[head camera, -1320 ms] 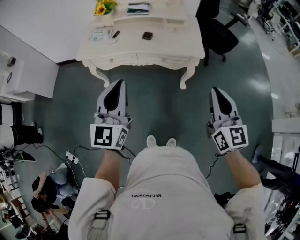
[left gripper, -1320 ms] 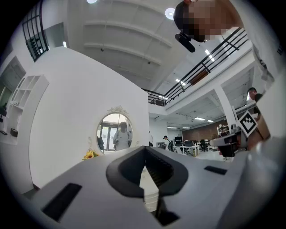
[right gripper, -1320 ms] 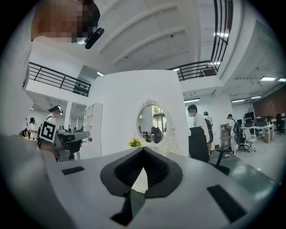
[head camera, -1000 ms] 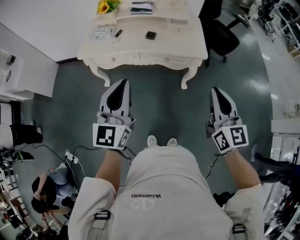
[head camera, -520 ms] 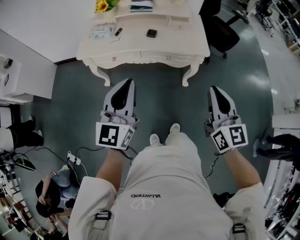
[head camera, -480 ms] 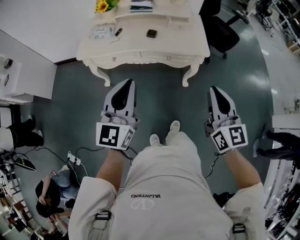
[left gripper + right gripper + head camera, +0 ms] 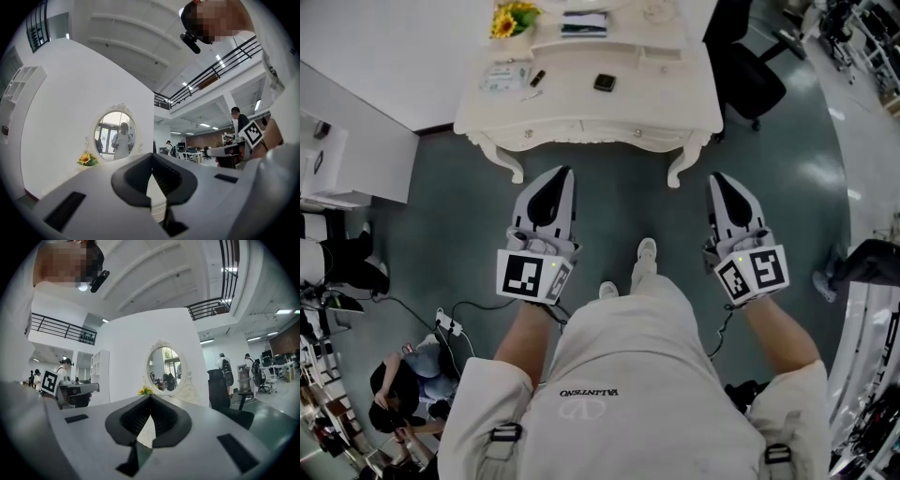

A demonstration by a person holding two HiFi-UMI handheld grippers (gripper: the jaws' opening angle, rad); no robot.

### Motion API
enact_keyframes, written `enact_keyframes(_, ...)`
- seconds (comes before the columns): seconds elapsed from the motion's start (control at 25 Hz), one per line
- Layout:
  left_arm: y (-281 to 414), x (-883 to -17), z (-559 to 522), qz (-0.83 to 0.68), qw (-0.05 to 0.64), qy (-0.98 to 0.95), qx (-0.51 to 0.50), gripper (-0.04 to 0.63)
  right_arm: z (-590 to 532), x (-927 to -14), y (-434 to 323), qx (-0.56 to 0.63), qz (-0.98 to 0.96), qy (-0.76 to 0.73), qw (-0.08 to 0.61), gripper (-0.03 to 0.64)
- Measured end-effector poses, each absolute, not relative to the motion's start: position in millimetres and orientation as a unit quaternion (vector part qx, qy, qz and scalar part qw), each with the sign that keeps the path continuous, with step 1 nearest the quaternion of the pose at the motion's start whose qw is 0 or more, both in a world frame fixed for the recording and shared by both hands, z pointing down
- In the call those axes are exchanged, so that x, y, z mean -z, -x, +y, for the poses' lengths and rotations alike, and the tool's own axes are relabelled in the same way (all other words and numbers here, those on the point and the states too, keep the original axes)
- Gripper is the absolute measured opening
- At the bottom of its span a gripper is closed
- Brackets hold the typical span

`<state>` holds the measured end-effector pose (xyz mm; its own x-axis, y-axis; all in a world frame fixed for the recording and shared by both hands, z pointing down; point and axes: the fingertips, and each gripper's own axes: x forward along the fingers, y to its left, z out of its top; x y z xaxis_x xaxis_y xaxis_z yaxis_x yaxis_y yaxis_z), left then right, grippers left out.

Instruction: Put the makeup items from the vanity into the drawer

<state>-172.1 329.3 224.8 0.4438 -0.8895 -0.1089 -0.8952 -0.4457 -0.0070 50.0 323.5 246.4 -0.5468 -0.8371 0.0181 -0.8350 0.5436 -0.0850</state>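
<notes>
In front of vanity point(image 7: 661, 98): person stands on grey-green floor point(image 7: 619, 202), one gripper in each hand. Both grippers are well apart from the table, tips pointing toward it.
Left gripper point(image 7: 566, 172): jaws fully together, tips meet, nothing betw. them. In left gripper view only cream furniture shows through the small gap under the tips.
Right gripper point(image 7: 713, 178): same. Jaws are closed tip to tip and hold nothing, acc. to right gripper view.
Makeup items: all lie on the vanity top, none is touched.
- compact point(image 7: 604, 82): dark, square, approx. in the middle.
- small dark tube point(image 7: 538, 78): left of the compact.
- thin stick point(image 7: 532, 95): just beside the tube, nearer the front edge.
- flat pale packet point(image 7: 505, 78): at the left end.
Drawer point(image 7: 581, 129): under the top's front edge, w/ small knobs, closed.
Upper shelf point(image 7: 628, 39): sunflowers point(image 7: 508, 16) at left, flat stack point(image 7: 584, 22) w/ dark cover near them.
Mirror point(image 7: 115, 136): oval, ornate white frame, on the wall side of the vanity.
Chair point(image 7: 752, 77): black office chair, just right of the vanity.
Lower left corner: other people point(image 7: 394, 403) low on the floor, cables near them.
</notes>
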Motion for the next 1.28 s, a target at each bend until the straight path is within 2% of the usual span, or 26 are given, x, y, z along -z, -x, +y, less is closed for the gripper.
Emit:
enact_keyframes(0.8,102.4,-244.0,182.2,0.569,0.023,0.822,-0.012,0.002,160.6,-257.4,-103.2,0.054,0.911,0.408,0.007,0.011)
enact_keyframes(1.28,99.3,-255.8,143.0,0.583,0.005,0.812,-0.012,0.002,115.3,-275.5,-95.4,0.069,0.921,0.383,-0.008,0.011)
